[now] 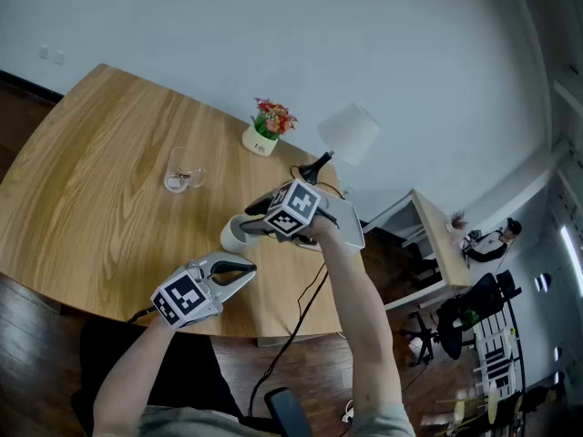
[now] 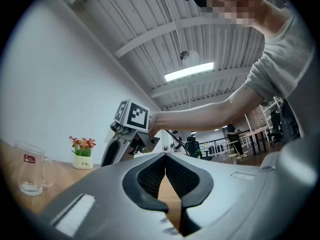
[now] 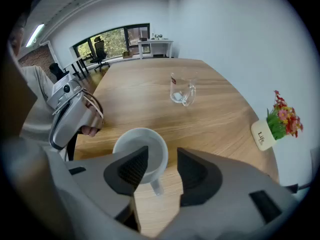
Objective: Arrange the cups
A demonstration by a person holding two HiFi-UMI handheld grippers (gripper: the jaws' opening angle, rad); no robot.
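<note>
A white mug (image 3: 141, 150) stands on the wooden table (image 1: 91, 171) near its front edge, seen from above in the right gripper view. My right gripper (image 3: 162, 155) points steeply down over the mug (image 1: 233, 236), open. The rim and small handle (image 3: 156, 185) lie between its jaws, with gaps on both sides. A clear glass cup (image 1: 184, 175) with a red label stands farther back, and shows too as the glass cup (image 3: 181, 90) and the glass cup (image 2: 31, 173). My left gripper (image 1: 242, 270) hovers near the front edge, its tips (image 2: 164, 158) together with nothing held.
A white pot of red flowers (image 1: 266, 132) stands near the table's far edge, with a lamp (image 1: 347, 134) and a cable to its right. Desks, chairs and people are in the room beyond. The right gripper (image 2: 122, 143) shows ahead in the left gripper view.
</note>
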